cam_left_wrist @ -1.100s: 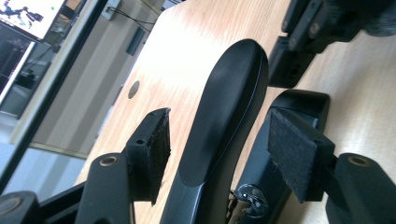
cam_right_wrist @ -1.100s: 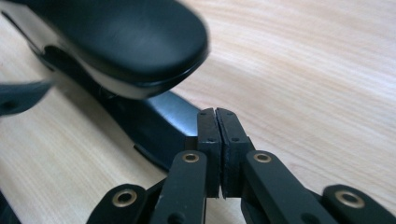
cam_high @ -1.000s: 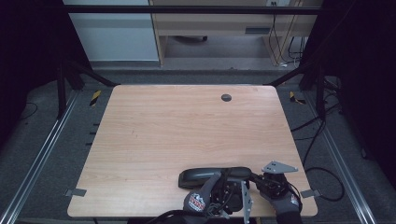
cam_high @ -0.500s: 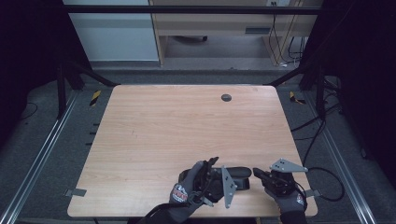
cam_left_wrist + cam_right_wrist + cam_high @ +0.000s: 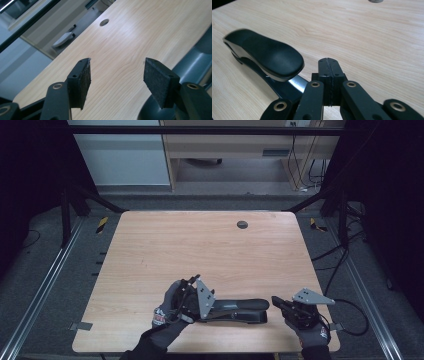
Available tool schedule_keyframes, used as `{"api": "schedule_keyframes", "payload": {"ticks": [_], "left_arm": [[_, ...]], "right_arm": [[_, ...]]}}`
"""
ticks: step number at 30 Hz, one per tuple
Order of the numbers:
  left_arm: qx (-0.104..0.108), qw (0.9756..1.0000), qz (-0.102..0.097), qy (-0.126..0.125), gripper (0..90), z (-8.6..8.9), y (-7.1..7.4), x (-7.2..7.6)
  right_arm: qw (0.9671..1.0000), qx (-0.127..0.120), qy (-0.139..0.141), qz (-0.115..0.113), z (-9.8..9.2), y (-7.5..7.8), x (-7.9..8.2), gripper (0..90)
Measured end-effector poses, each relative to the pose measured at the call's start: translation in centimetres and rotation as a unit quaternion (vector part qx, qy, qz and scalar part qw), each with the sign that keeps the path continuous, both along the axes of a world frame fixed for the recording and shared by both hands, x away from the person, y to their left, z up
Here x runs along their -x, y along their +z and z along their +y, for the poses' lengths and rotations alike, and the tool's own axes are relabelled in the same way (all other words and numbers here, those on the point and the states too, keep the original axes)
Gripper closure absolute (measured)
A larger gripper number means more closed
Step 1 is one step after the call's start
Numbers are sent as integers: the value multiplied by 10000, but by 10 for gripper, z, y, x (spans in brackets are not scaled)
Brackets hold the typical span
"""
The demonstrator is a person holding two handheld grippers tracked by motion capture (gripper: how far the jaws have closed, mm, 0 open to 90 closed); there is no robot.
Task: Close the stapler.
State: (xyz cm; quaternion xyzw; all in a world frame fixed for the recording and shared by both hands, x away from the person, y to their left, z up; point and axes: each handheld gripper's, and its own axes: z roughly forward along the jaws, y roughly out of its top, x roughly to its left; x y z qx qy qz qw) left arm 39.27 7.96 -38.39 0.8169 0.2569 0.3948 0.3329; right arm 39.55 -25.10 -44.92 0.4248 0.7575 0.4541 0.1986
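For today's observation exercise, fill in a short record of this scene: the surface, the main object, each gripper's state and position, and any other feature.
surface: wooden table
main object: black stapler-like tool, lying flat near the front edge
left gripper: jaws open, nothing between the pads, at the tool's left end
right gripper: jaws shut, empty, just right of the tool's other end
other feature: round cable hole near the far edge

two gloved hands, each with a black two-jaw gripper

the left hand [image 5: 169,309] and right hand [image 5: 311,330] wear dark grey gloves with a red-and-white mark at the cuff, over dark sleeves. each gripper carries a grey three-cornered plate; the left gripper [image 5: 116,75] has black linkage arms with brass-coloured rivets and rough black pads, as does the right gripper [image 5: 329,72]. a black cable trails from the right one.
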Motion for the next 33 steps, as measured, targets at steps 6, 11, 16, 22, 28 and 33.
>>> {"api": "schedule_keyframes", "payload": {"ticks": [6, 11, 16, 22, 28, 33], "left_arm": [[188, 9993, 172, 284, 380, 29, -7, -6], [314, 9979, 250, 512, 381, 52, -15, -7], [418, 9957, 312, 768, 382, 75, -23, -7], [521, 9930, 360, 996, 389, 96, -39, -6], [712, 9896, 446, 1170, 391, 109, -51, -9], [930, 9865, 459, 1267, 391, 119, -59, -9]], "right_arm": [[9999, -90, 38, -141, 0, 8, 3, 900], [9997, -76, 124, -206, 5, 13, 3, 900], [9994, -147, 168, -266, 8, 17, 4, 900], [9991, -189, 300, -249, 17, 16, 4, 900], [9986, -218, 393, -284, 22, 16, 6, 900], [9984, -295, 368, -296, 22, 12, 6, 900]]}}
